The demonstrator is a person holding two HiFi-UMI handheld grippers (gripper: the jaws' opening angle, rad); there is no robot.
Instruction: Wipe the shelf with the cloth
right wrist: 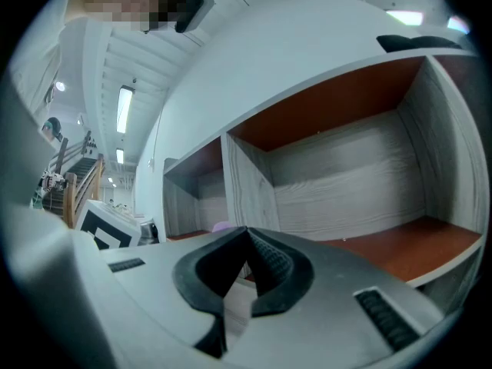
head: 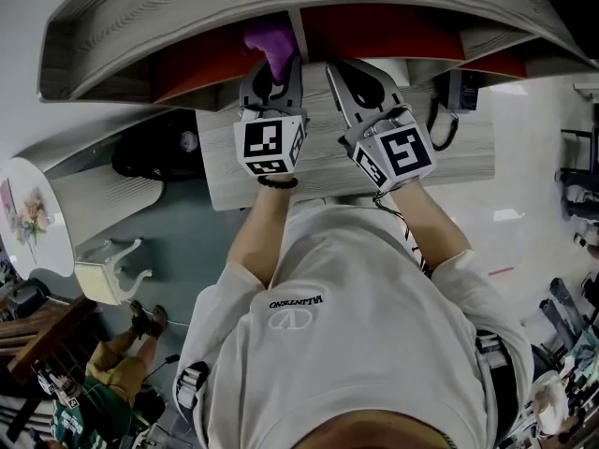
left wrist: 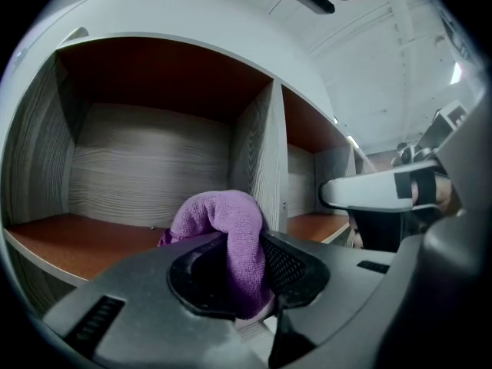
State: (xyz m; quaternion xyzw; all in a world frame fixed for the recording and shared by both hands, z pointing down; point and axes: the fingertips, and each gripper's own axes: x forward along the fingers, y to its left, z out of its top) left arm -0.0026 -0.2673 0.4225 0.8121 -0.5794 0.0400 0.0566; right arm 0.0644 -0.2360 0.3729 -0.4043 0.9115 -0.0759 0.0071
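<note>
Fingers of your left gripper (left wrist: 244,274) are closed on the purple cloth (left wrist: 219,210). The cloth is pinched between the two dark pads, and its free part bulges up and forward over the fingertips as a folded lump. From these fingers the reddish floor (left wrist: 77,241) of the left compartment lies ahead and somewhat to the left. The lump sits at the mouth of this compartment, just beside the upright divider (left wrist: 265,152); I cannot tell if it touches the board. The floor is long from side to side, so I judge that your stroke should go leftward, away from the divider, with the cloth pressed down.

Fingers of your right gripper (right wrist: 247,241) are together at the tips and hold nothing. They point toward the right compartment (right wrist: 400,244), on the other side of the same divider, and they touch nothing that I can see.

Seen from the head view, both grippers are side by side at the front of the shelf (head: 187,17). The left one has the cloth and is nearer to the surface, so the wiping belongs to that hand.
</note>
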